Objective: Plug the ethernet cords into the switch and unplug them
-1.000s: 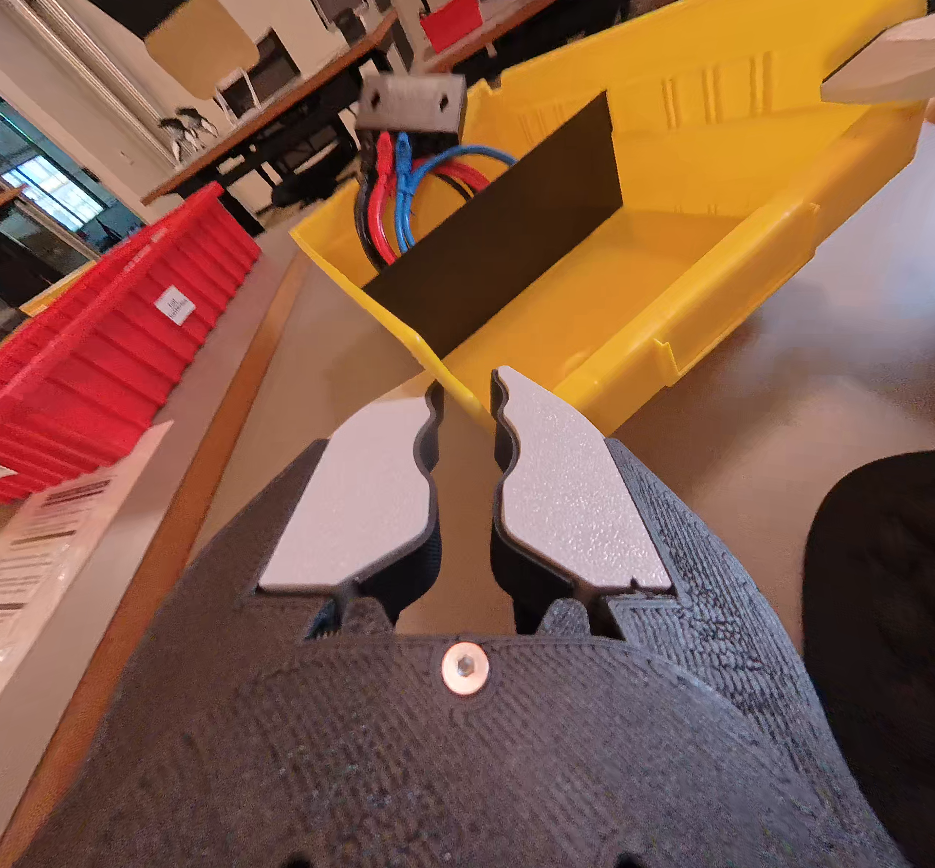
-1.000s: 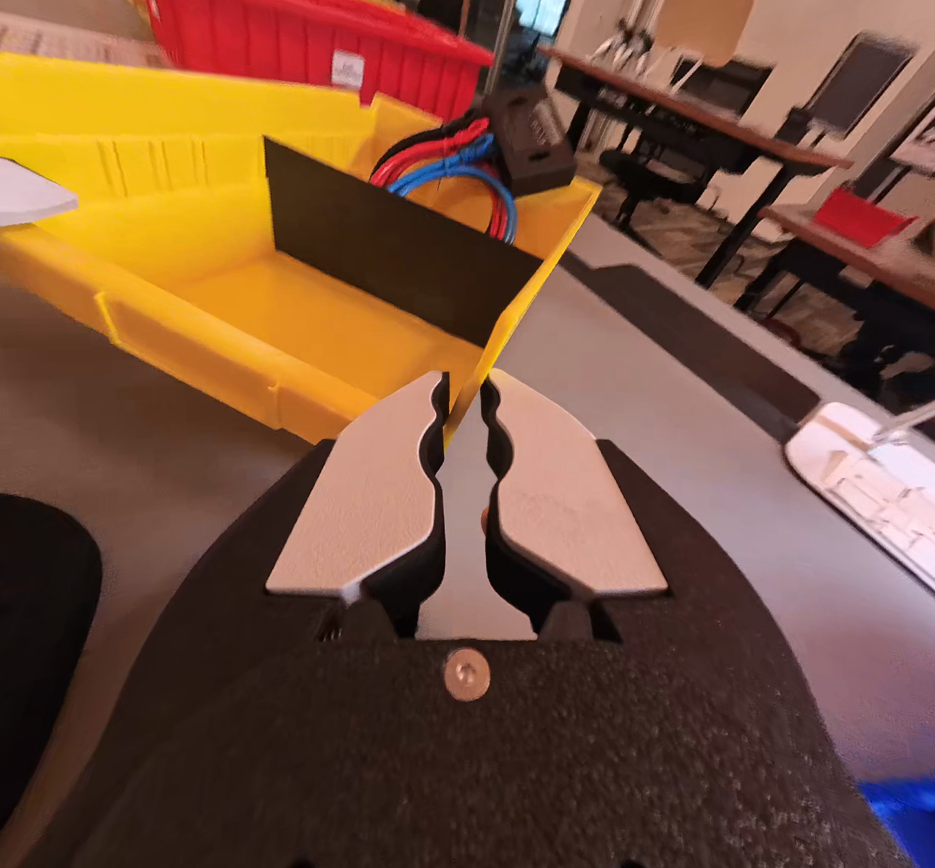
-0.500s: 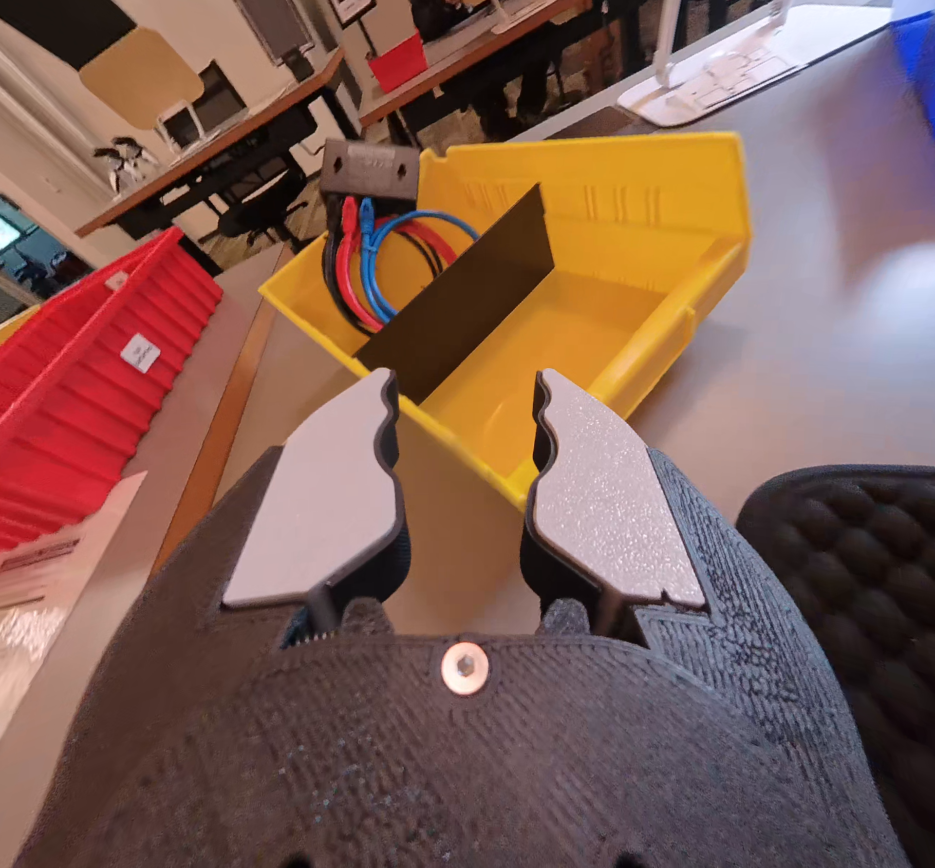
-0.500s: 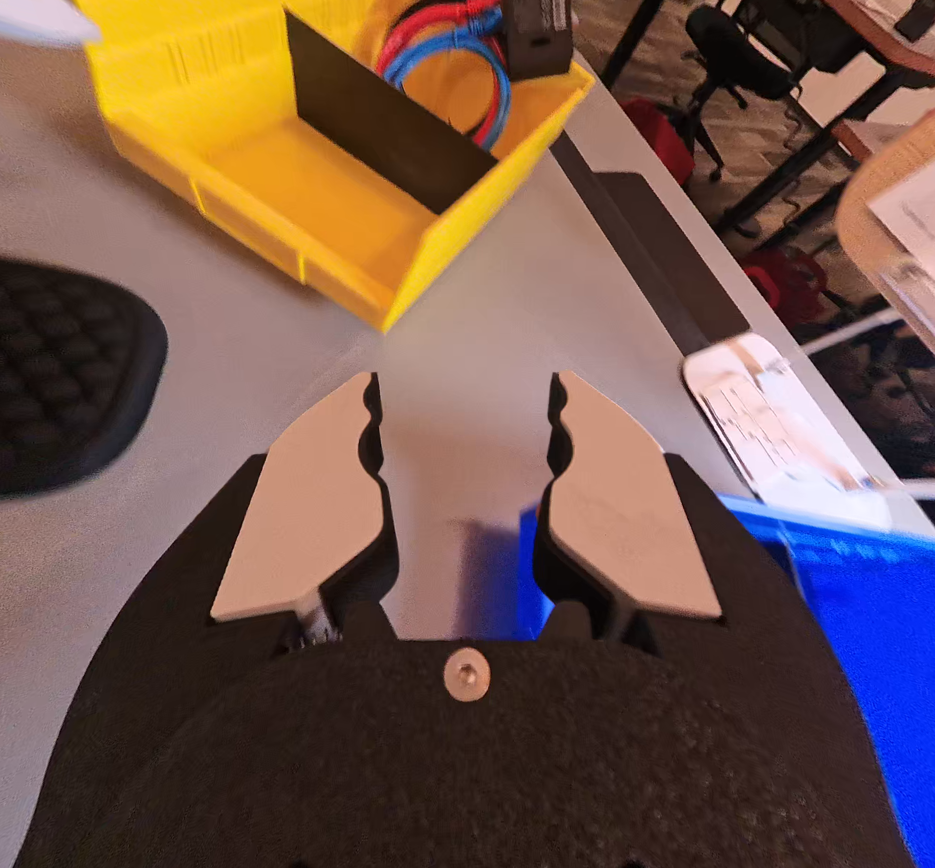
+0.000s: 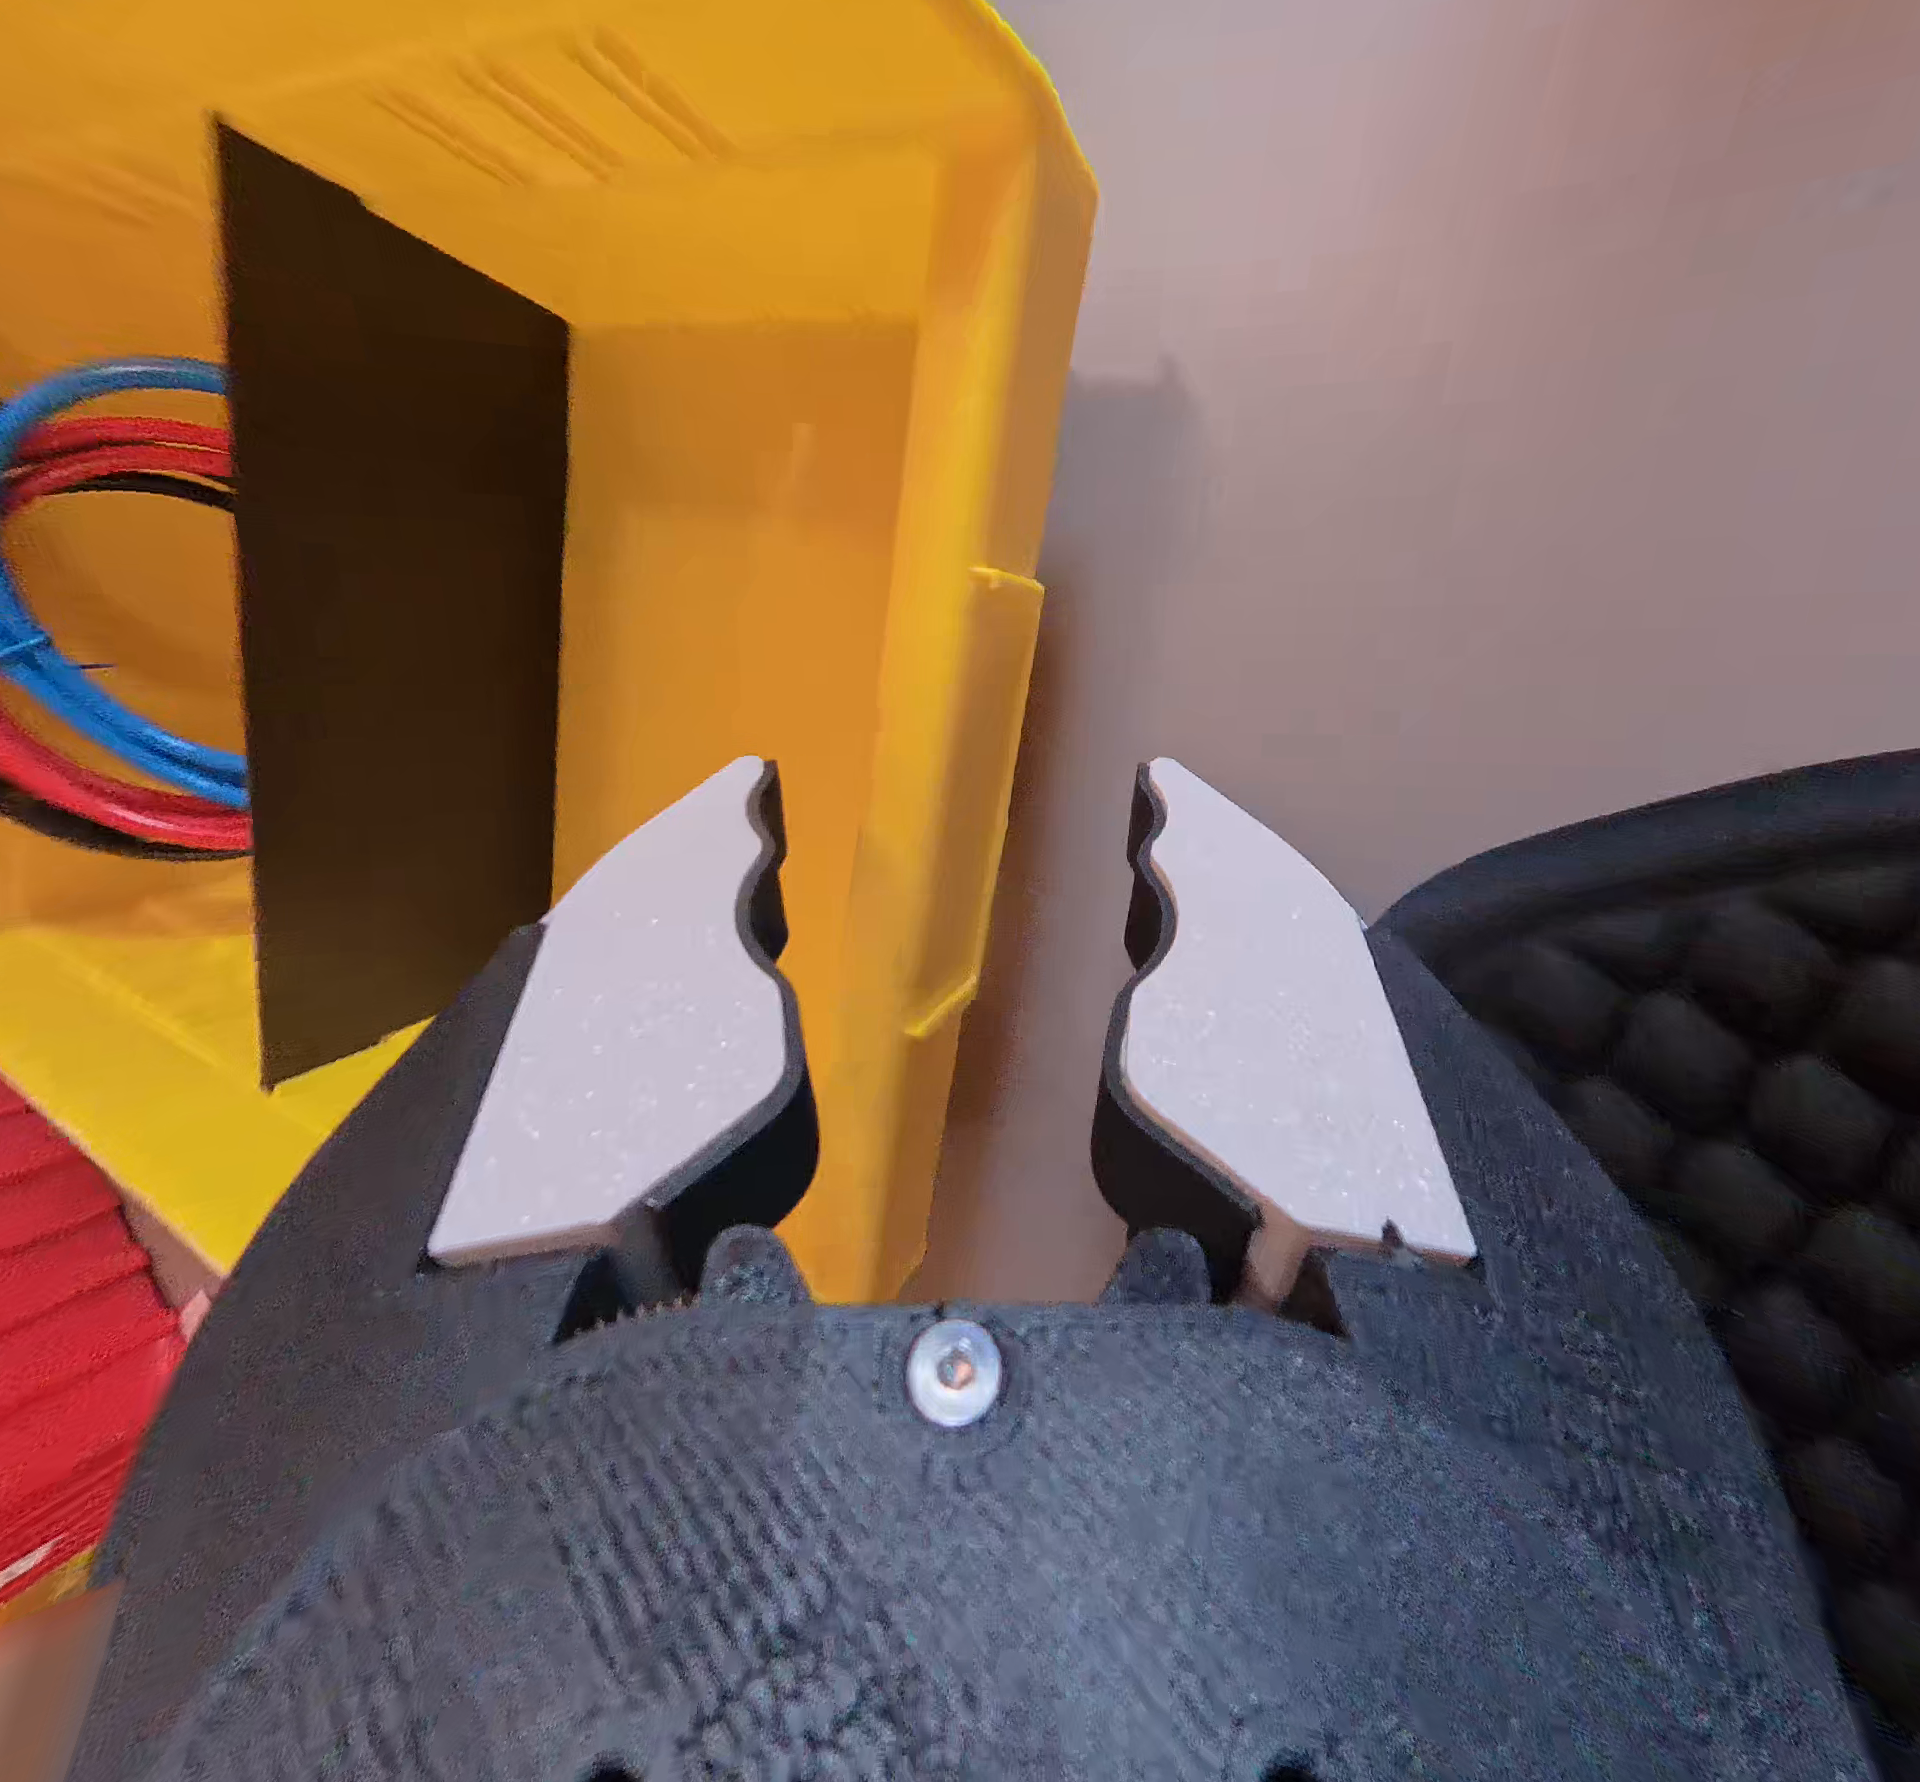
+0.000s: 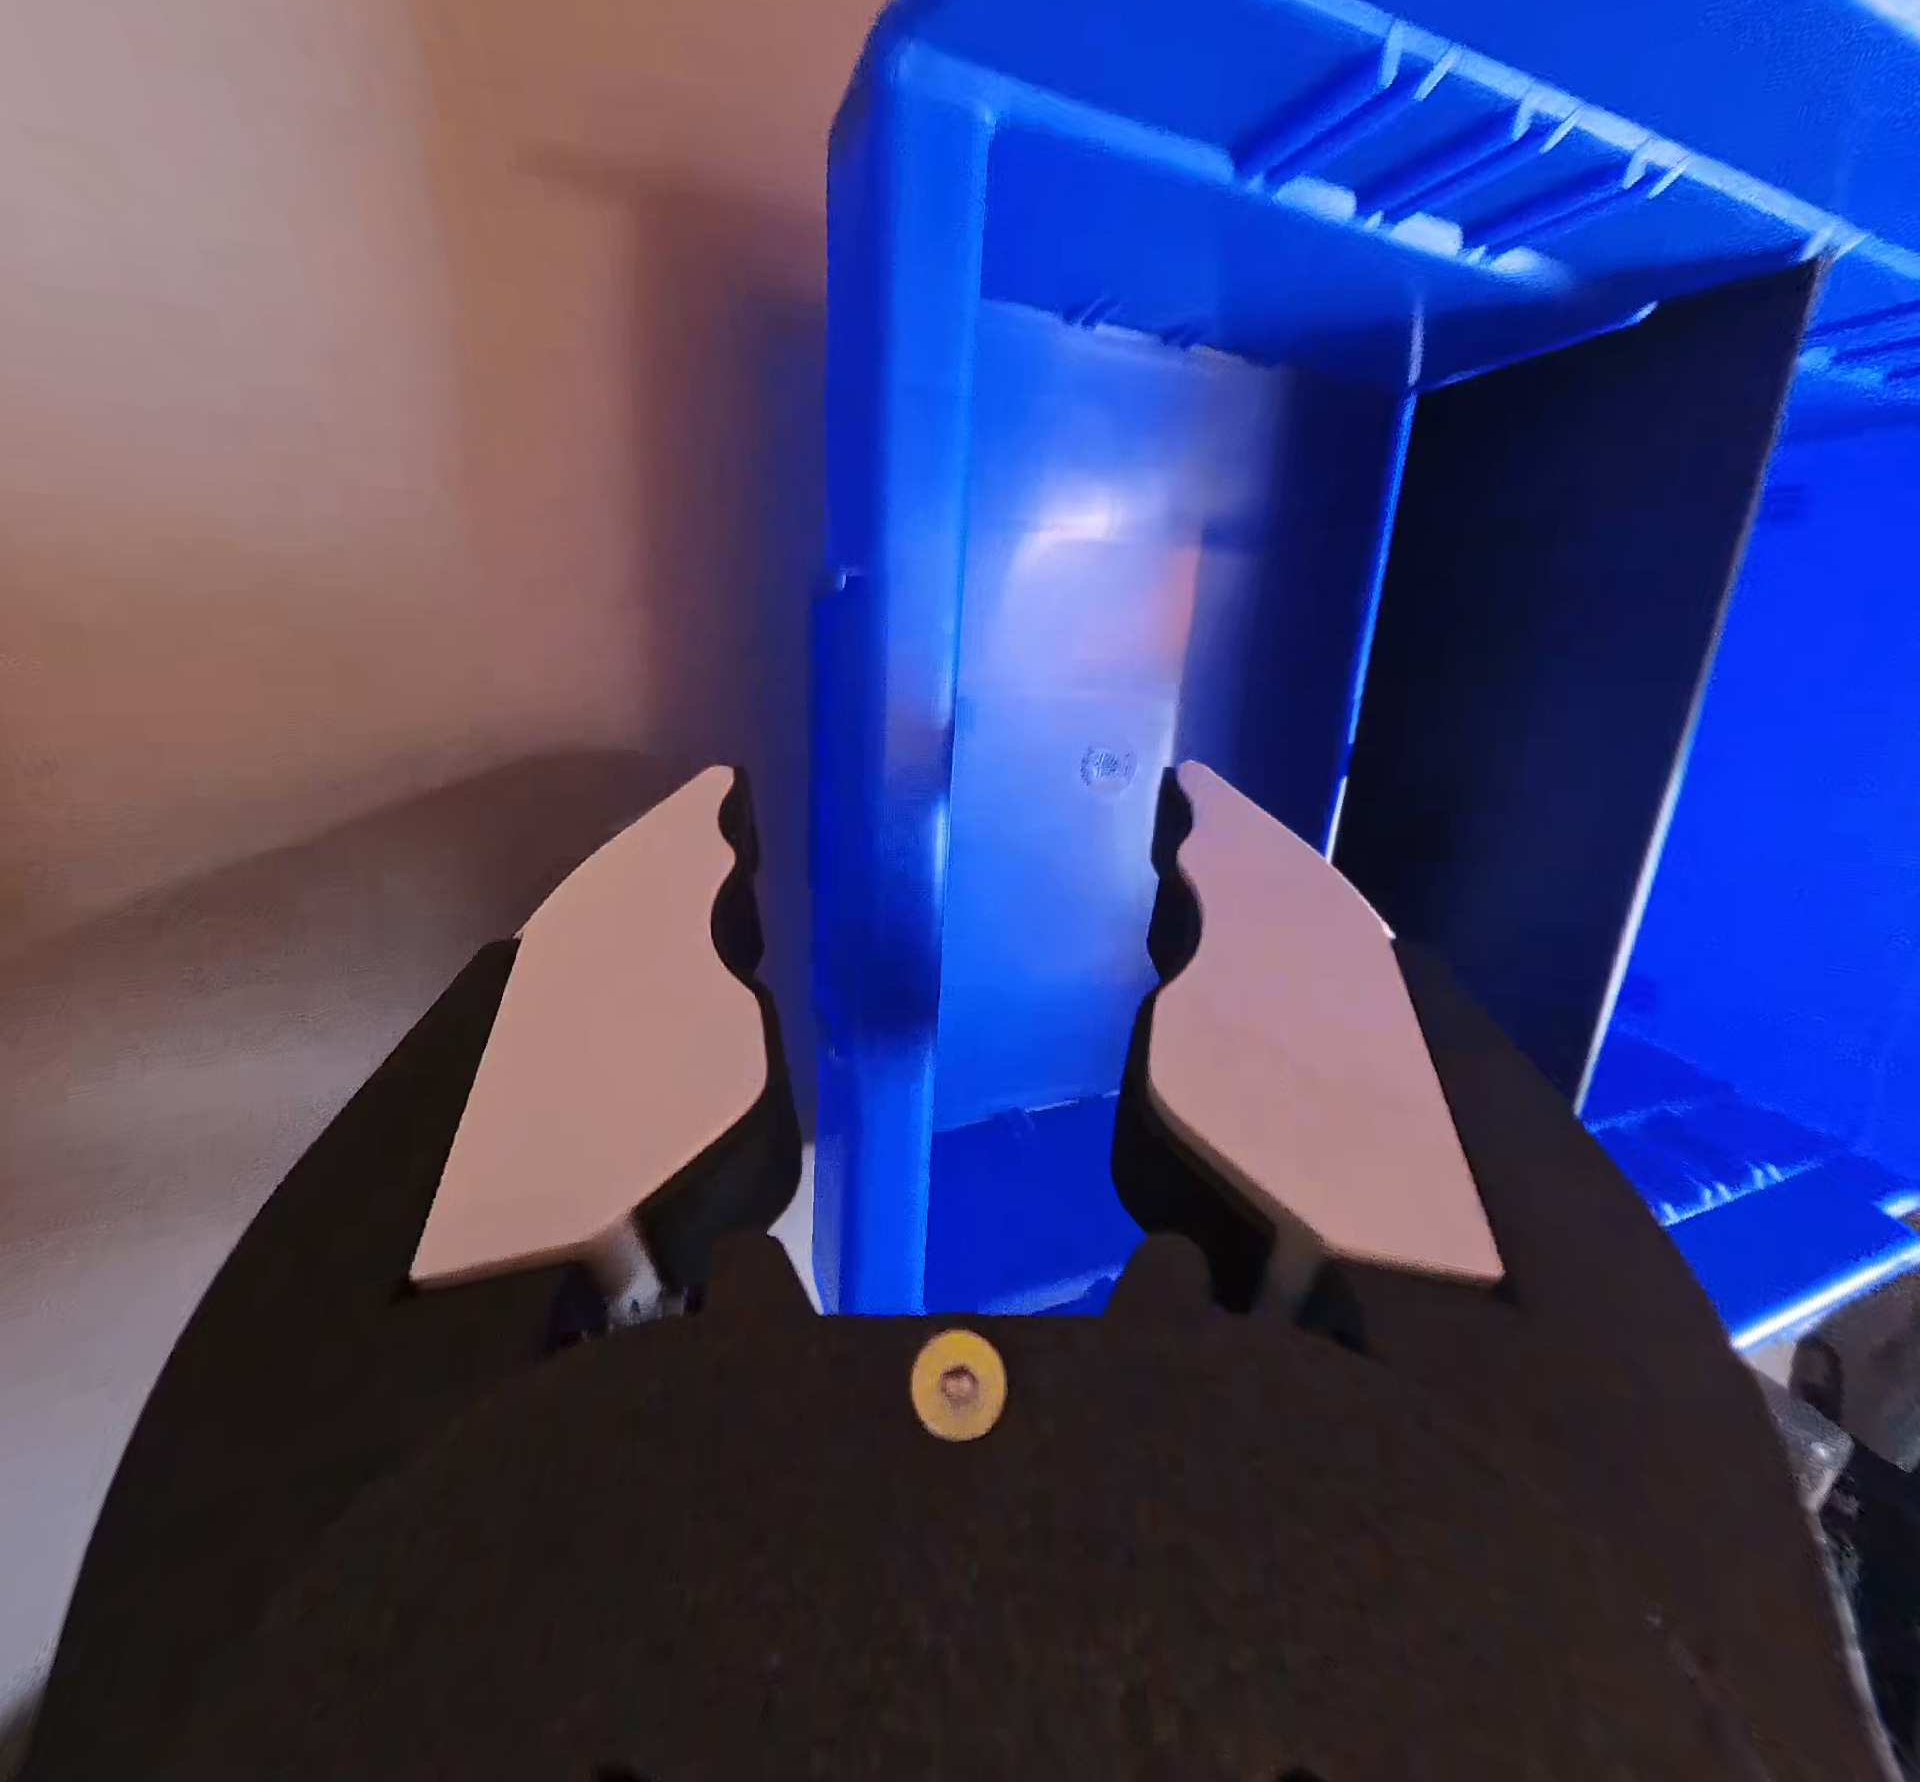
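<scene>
Workshop bench — yellow parts bin (image 5: 727,70), blue bin (image 6: 1143,122)

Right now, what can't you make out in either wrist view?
- Switch: not in either view; past the left wrist frame's left edge, if there.
- Ethernet cords: plug ends cut off by that edge, loops partly behind the black divider in the yellow bin.
- Blue bin, right wrist view: motion-blurred; beyond its dark divider unclear.

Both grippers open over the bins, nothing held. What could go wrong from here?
1. The left gripper straddles the yellow bin's front wall; closing or lowering could catch the rim and drag the bin.
2. The ethernet cords lie behind the black divider, which may block a direct reach.
3. The right gripper faces a blue bin, and the switch shows in neither view.
</scene>
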`<state>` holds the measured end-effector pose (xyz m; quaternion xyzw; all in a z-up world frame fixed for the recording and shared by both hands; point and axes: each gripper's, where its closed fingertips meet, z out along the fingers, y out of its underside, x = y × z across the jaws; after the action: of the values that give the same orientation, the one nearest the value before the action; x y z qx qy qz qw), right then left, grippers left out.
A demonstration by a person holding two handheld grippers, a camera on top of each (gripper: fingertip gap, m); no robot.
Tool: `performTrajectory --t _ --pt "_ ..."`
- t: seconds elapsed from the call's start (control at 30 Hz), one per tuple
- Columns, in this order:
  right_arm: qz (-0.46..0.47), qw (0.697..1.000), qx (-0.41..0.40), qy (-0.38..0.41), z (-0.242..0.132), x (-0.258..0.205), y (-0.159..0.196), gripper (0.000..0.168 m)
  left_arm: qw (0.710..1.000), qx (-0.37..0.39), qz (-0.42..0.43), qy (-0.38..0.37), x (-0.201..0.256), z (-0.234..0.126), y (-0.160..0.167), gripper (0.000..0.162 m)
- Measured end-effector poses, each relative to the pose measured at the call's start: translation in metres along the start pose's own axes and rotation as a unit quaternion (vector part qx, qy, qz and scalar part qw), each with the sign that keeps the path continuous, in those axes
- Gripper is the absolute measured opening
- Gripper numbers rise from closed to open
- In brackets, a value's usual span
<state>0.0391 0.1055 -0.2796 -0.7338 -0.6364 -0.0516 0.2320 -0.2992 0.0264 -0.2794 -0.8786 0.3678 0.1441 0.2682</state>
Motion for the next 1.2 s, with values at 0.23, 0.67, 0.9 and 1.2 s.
performTrajectory --t 0.23,0.67,0.9,1.2 --pt "-0.028 0.996 -0.074 -0.049 0.013 -0.003 0.04 0.049 0.995 -0.085 0.029 0.038 -0.008 0.028 0.009 0.05" --pt "-0.013 0.992 -0.08 -0.095 0.012 0.0 0.065 0.025 0.975 -0.104 -0.005 0.195 0.009 0.029 0.011 0.024" --pt "0.015 0.993 -0.087 -0.079 0.014 0.007 0.07 0.025 0.98 -0.086 -0.027 0.179 0.009 0.035 -0.001 0.023" --pt "0.067 0.991 -0.097 -0.055 0.02 0.033 0.083 0.026 0.98 -0.091 -0.055 0.168 0.003 0.046 -0.018 0.023"
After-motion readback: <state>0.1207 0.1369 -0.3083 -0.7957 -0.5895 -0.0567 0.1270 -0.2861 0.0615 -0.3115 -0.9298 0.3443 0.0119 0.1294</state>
